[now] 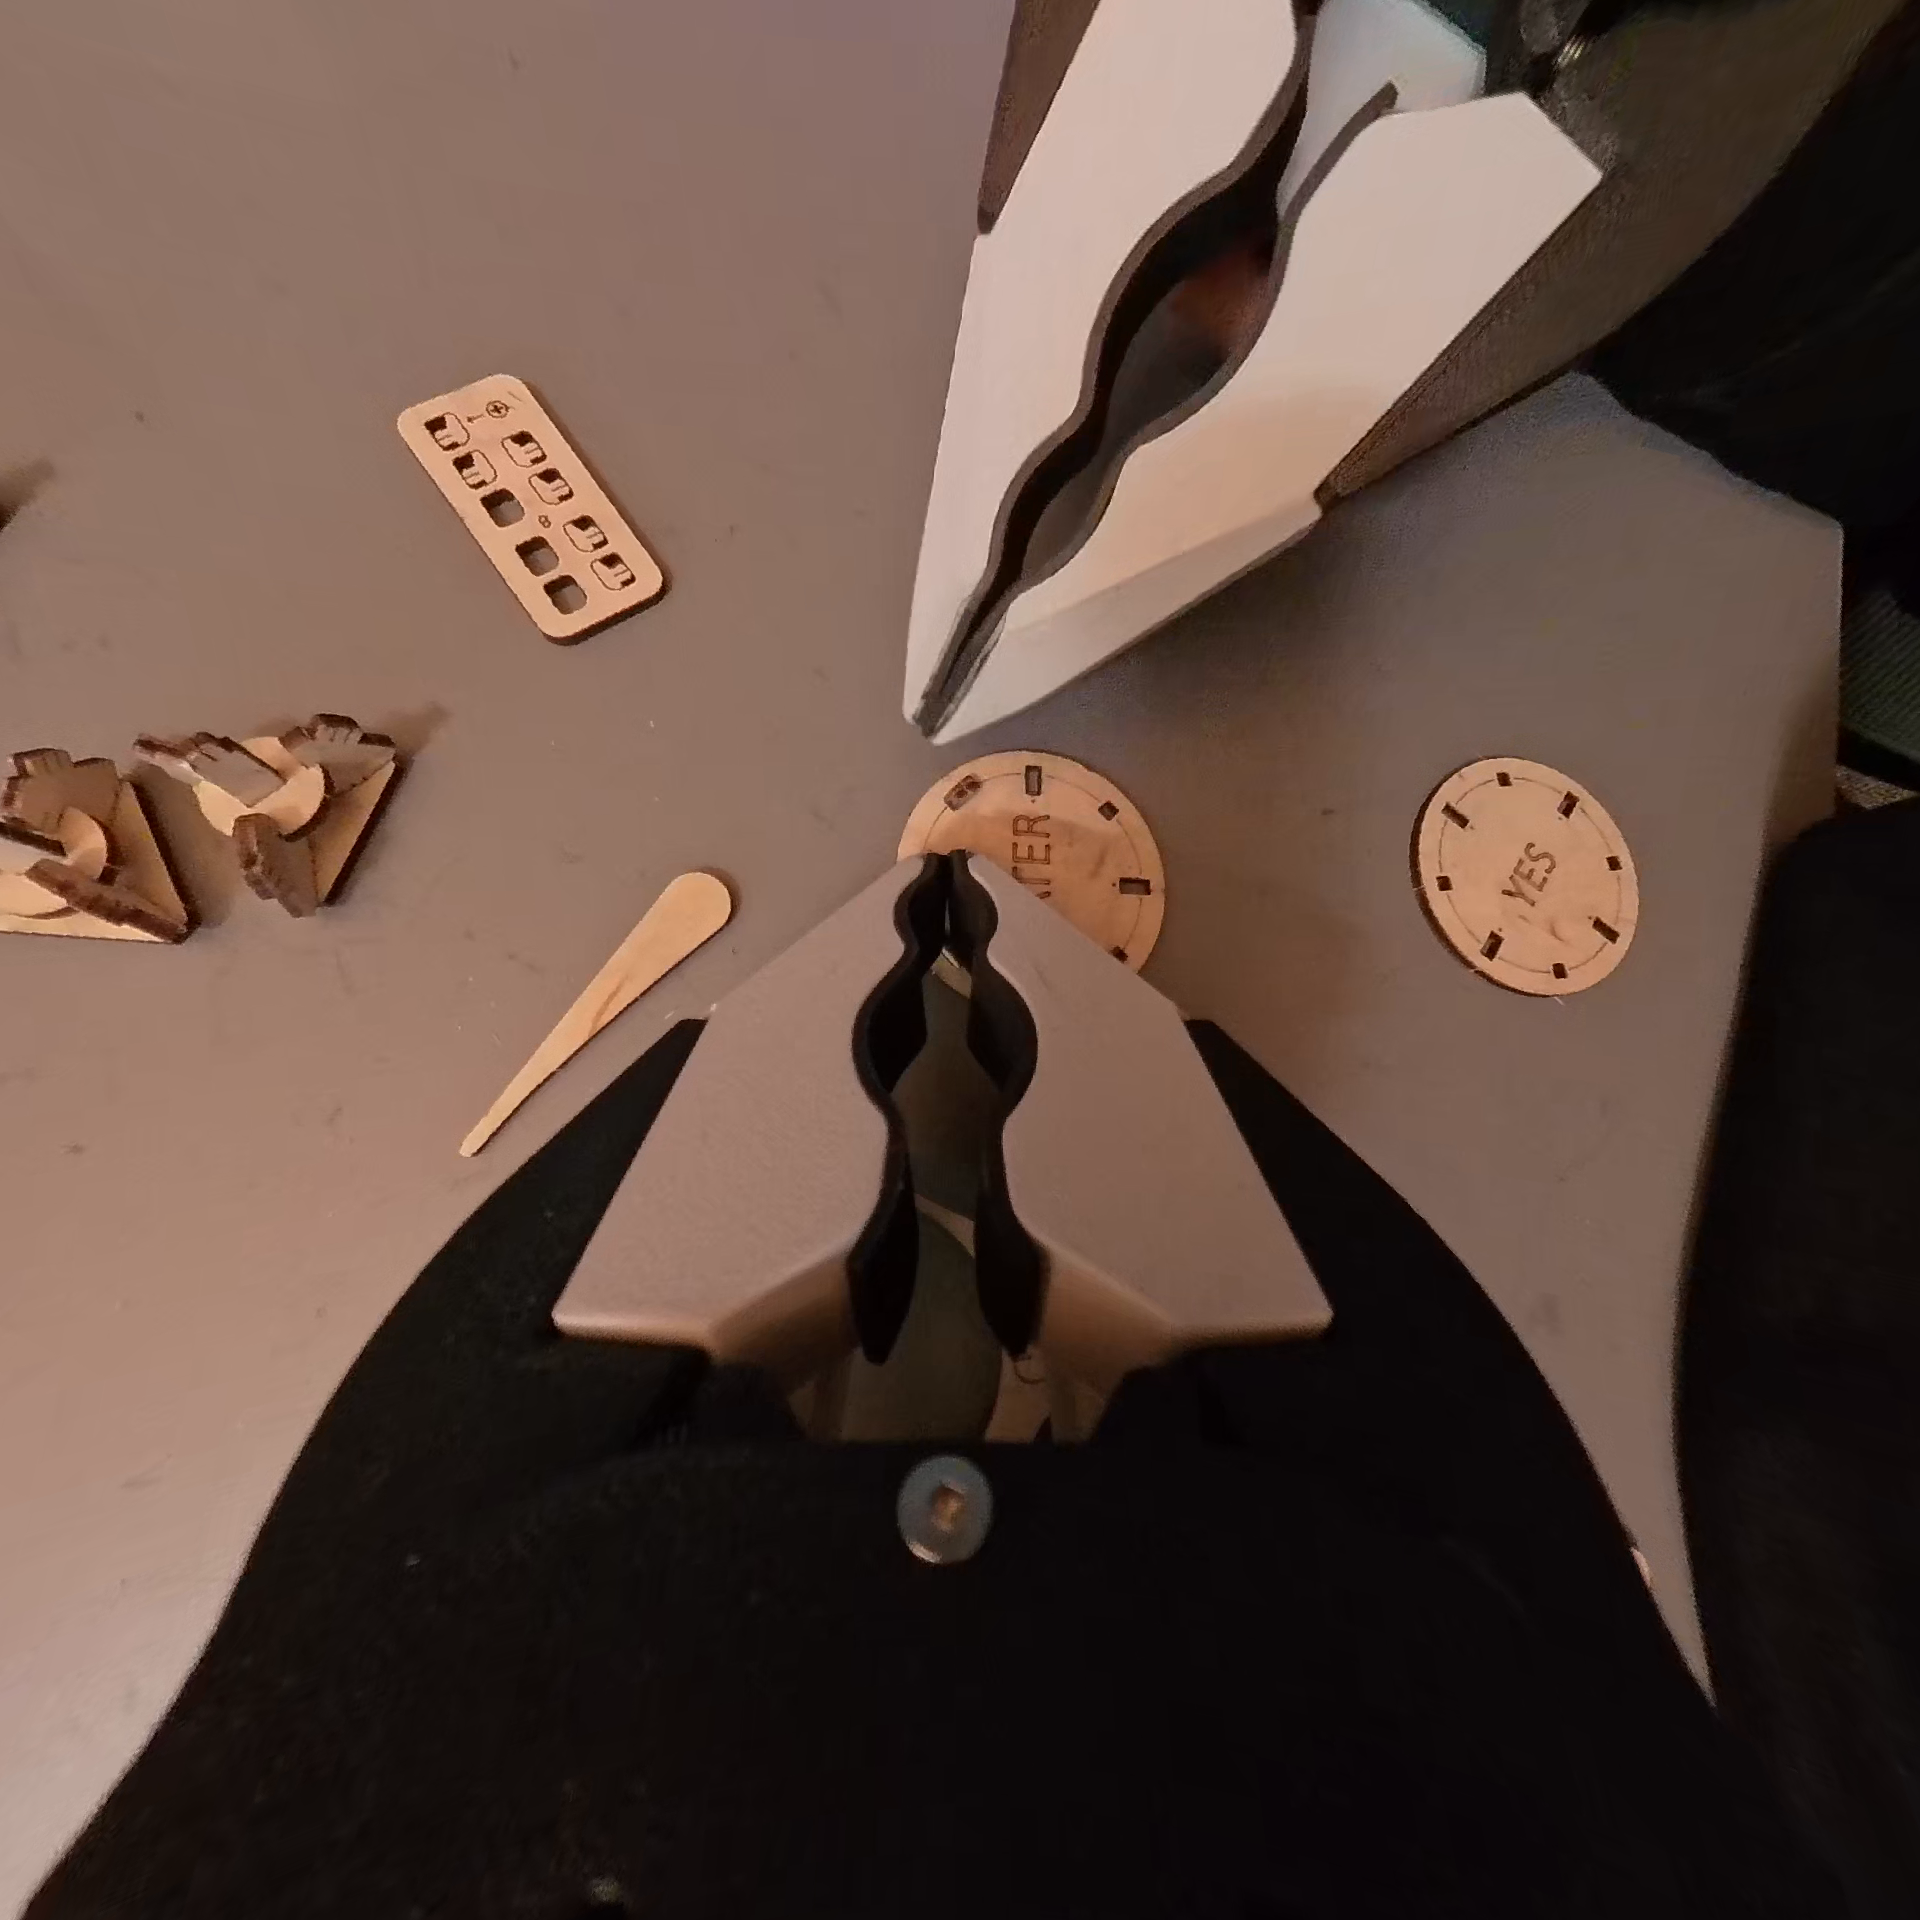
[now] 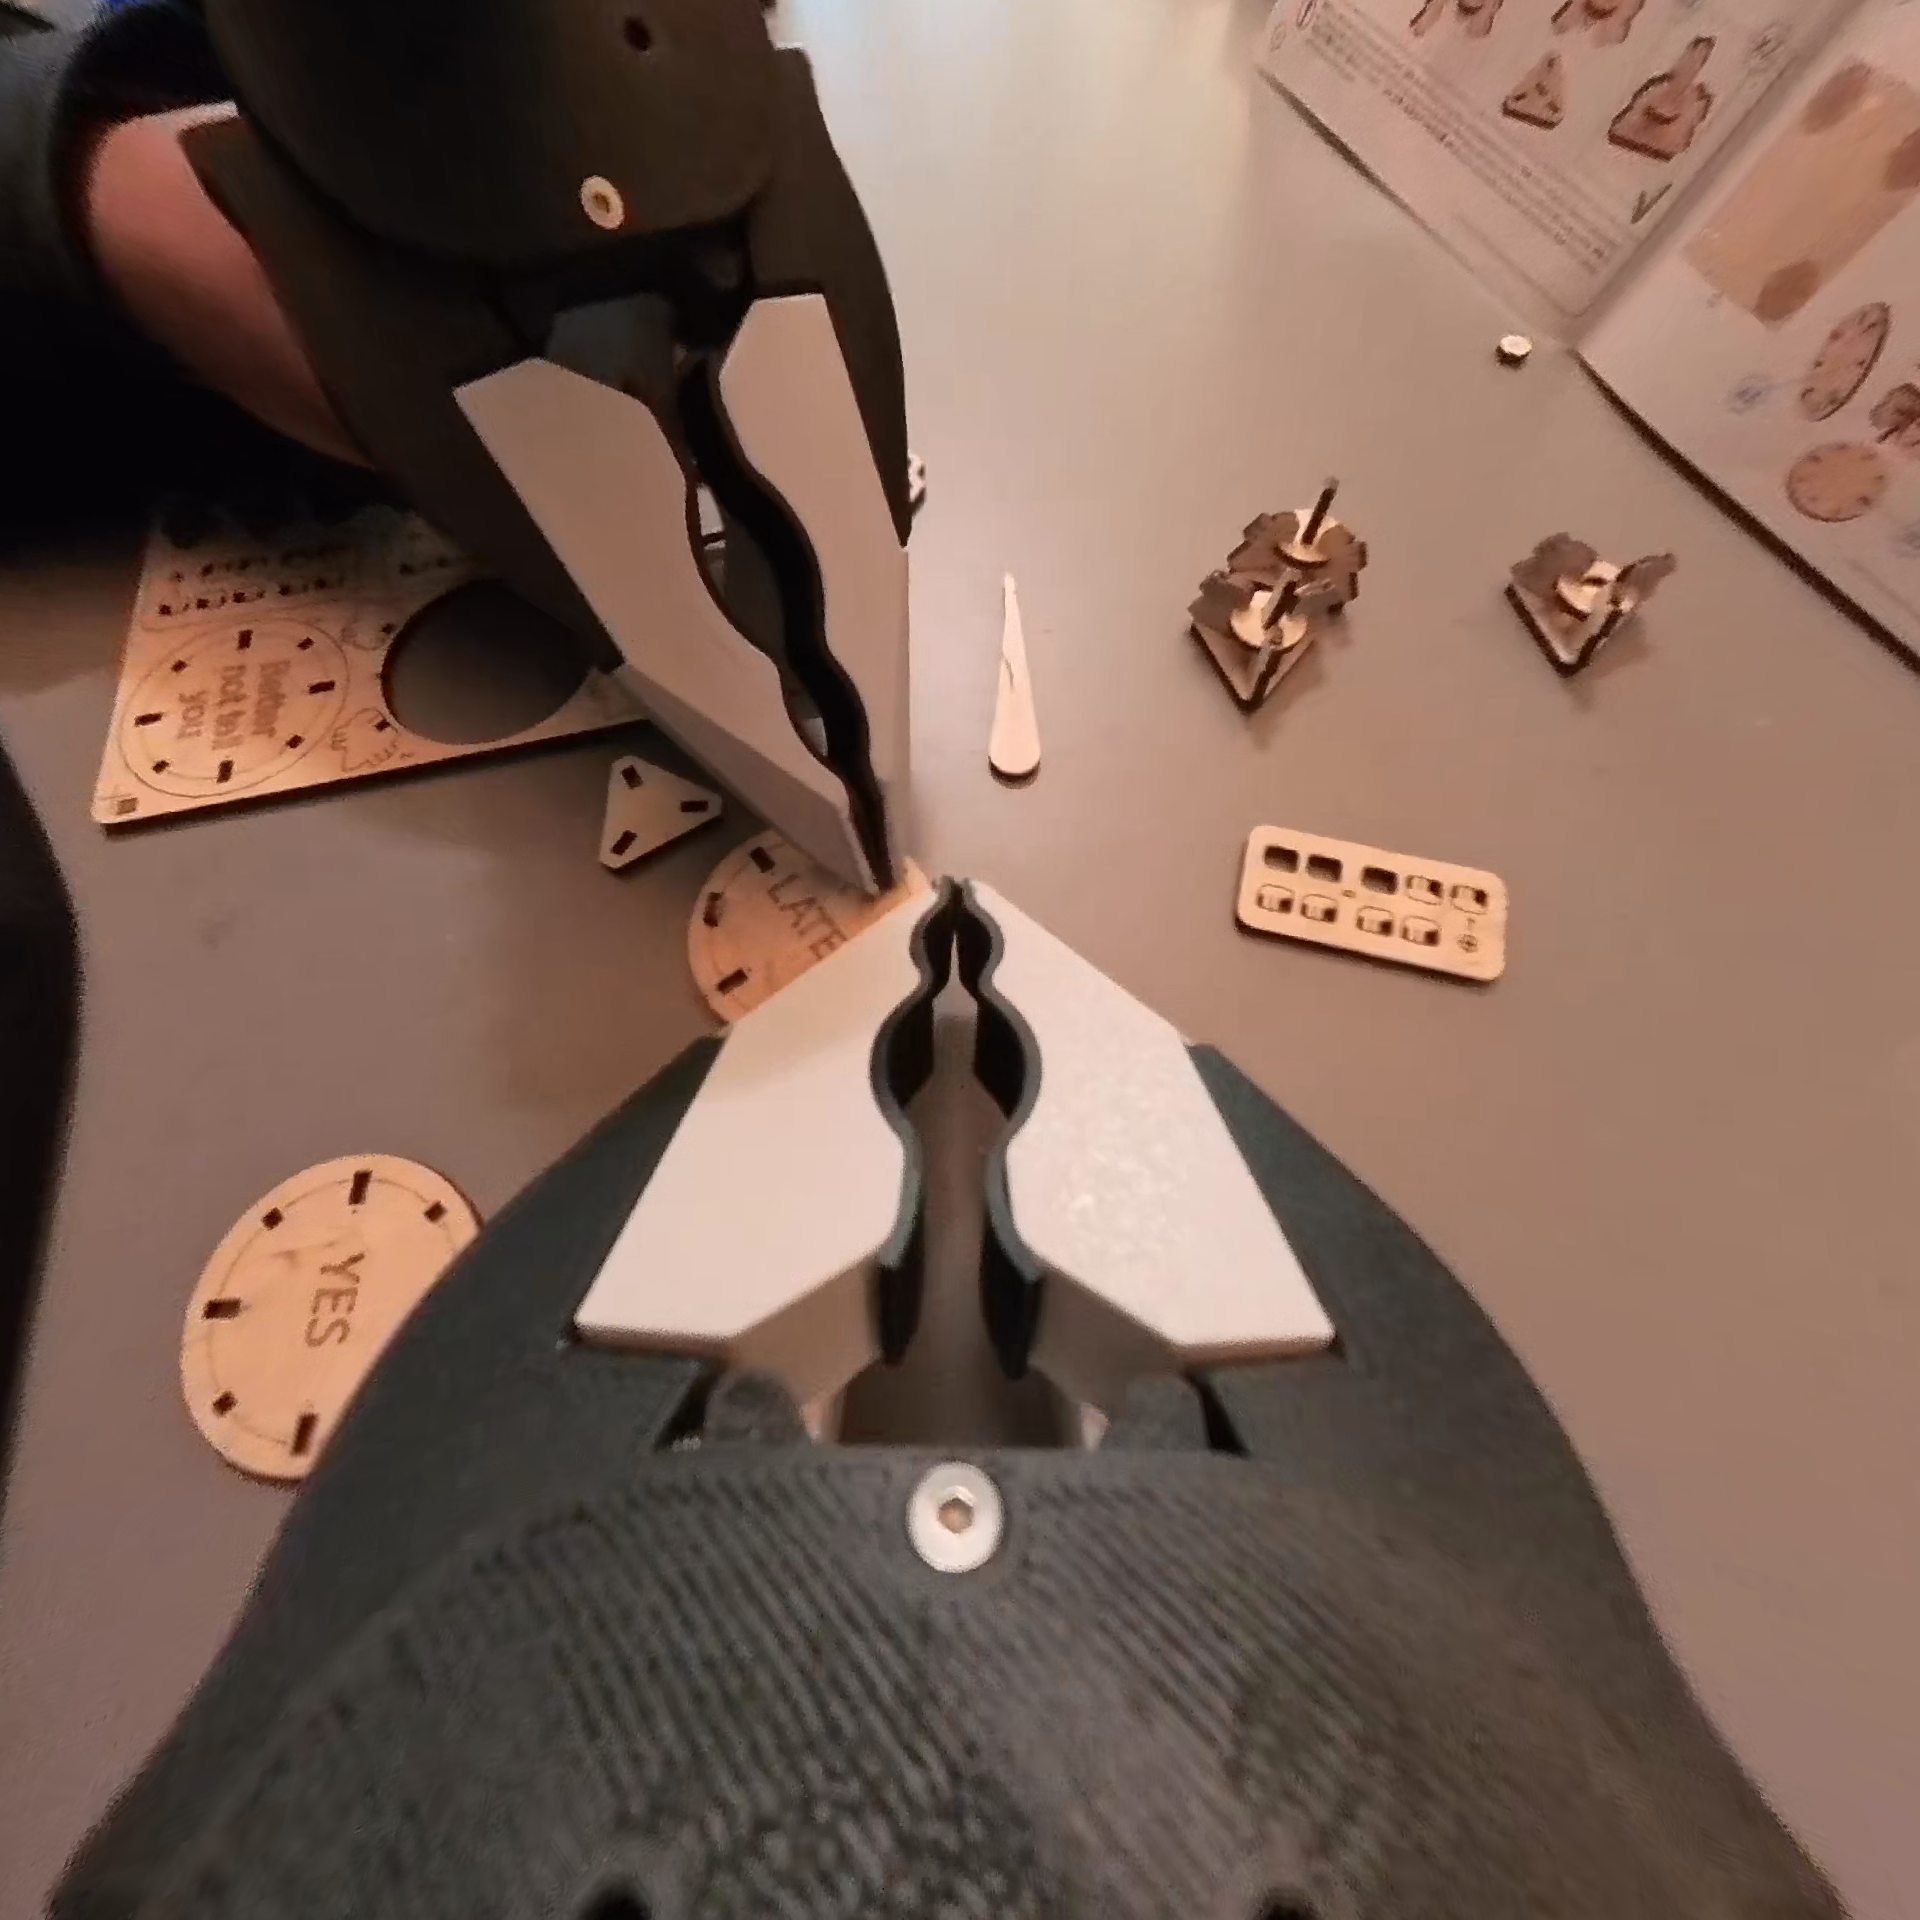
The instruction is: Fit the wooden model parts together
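Both tools are seen with their jaws closed, tip against tip, and nothing is gripped by either. The left tool (image 1: 948,860) is set with its tips down on a round wooden disc (image 1: 1081,831) that lies flat on the grey table (image 1: 727,260); in the right wrist view its closed tips are seen touching the disc's surface near the far edge. The right tool (image 2: 951,891) is held just beside that same disc (image 2: 758,935), its tips close to the left tool's tips; whether the disc is touched by it cannot be told.

A second round wooden disc (image 1: 1525,878) with slots round its rim is found to the right of the first, apart from it. To the left of the left tool a tapered wooden stick (image 1: 613,1013) lies flat, and farther off a small rectangular wooden card (image 1: 530,507) with square cut-outs. At the far left two small assembled wooden pieces (image 1: 281,821) on triangular bases are seen. In the right wrist view a small triangular wooden plate (image 2: 655,826) lies near the first disc, a wooden sheet (image 2: 260,675) with a round hole behind it, and printed instruction sheets (image 2: 1558,125) at the far right.
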A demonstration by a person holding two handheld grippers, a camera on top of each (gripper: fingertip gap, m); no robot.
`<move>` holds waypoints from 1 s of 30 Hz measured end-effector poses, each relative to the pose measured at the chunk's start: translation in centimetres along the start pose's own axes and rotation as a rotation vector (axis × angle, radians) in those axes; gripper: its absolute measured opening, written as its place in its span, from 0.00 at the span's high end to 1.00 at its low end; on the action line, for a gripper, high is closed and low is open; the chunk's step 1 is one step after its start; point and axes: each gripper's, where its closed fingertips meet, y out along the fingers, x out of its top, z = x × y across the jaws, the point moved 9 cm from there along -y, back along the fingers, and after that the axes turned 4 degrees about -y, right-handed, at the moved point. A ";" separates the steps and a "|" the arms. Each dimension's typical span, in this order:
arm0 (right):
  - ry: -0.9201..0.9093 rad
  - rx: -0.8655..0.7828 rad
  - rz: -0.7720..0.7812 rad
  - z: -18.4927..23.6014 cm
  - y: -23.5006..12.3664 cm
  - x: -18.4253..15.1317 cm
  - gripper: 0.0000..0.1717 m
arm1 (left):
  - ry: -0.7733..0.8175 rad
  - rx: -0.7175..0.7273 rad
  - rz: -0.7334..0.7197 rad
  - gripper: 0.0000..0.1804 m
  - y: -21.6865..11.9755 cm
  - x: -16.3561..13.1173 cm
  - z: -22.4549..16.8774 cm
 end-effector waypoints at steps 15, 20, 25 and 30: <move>0.052 0.032 0.080 0.0 0.6 -0.4 1.00 | -0.003 -0.003 0.000 0.99 0.0 0.0 0.0; 0.056 0.026 0.020 -0.1 0.1 0.2 1.00 | -0.001 -0.001 0.000 0.99 0.0 0.0 0.0; 0.005 -0.028 0.085 -0.1 0.4 -0.2 1.00 | -0.003 -0.004 0.000 0.99 0.0 0.0 0.0; 0.013 0.024 0.093 0.2 0.8 -0.5 1.00 | -0.002 -0.003 0.001 0.99 0.0 0.0 0.0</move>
